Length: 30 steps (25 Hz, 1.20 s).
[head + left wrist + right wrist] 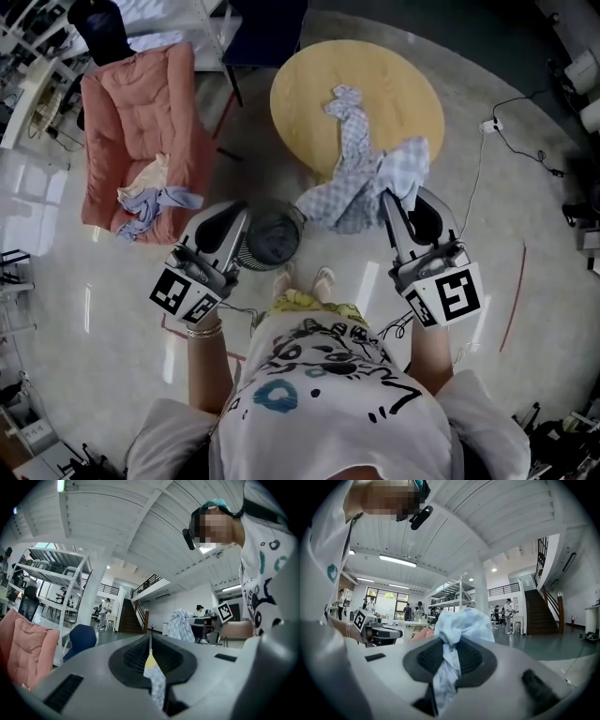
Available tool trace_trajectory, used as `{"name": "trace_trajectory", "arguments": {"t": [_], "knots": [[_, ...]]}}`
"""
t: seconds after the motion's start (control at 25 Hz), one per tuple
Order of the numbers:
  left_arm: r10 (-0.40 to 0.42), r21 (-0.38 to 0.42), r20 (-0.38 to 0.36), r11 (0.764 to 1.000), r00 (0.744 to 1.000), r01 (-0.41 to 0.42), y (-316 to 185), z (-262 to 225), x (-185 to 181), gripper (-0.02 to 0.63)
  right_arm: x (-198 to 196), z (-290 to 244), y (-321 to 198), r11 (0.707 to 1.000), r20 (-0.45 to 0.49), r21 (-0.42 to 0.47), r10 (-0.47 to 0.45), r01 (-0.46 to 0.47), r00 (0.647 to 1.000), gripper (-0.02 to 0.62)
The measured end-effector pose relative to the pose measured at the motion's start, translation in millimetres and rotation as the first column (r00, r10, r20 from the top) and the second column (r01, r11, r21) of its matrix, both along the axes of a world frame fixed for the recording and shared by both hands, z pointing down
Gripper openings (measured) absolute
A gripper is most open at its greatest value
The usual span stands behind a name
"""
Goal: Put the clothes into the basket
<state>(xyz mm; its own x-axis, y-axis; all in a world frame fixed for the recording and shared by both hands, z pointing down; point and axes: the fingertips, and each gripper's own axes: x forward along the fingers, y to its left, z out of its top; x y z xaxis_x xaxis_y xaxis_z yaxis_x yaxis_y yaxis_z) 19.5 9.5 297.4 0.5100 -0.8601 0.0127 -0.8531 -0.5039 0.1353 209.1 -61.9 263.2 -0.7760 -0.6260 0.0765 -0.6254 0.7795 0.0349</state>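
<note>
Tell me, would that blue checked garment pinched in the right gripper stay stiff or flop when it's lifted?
Probably floppy: the checked garment sags in loose folds from the right gripper and trails across the round table. Likely light too, since only a small pinch of fabric between the jaws carries it.

Round wooden desk top centre; pink padded armchair to its left; white power strip with cable on glossy floor; staircase in background.
</note>
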Motion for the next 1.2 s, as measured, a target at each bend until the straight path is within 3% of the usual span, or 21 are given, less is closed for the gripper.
{"name": "trace_trajectory", "arguments": {"t": [0.28, 0.52, 0.76, 1.2], "knots": [[0.025, 0.036, 0.004, 0.999, 1.000, -0.026, 1.0, -21.0, -7.8, 0.026, -10.7, -19.3, 10.7, 1.000, 0.007, 0.028, 0.000, -0.001, 1.000, 0.075], [0.066, 0.040, 0.021, 0.997, 0.998, -0.066, 14.8, -40.3, -32.7, 0.026, -24.5, -42.5, 22.6, 0.997, 0.017, 0.042, 0.057, -0.058, 0.998, 0.075], [0.070, 0.054, 0.020, 0.996, 0.997, -0.071, 44.5, -36.9, -94.0, 0.026, -70.3, -51.2, 50.4, 0.993, 0.034, 0.074, 0.086, -0.089, 0.996, 0.075], [0.143, 0.072, 0.000, 0.987, 0.990, -0.143, 85.4, -36.2, -151.6, 0.026, -148.3, -77.6, 94.1, 0.987, 0.028, 0.140, 0.075, -0.078, 0.997, 0.075]]}}
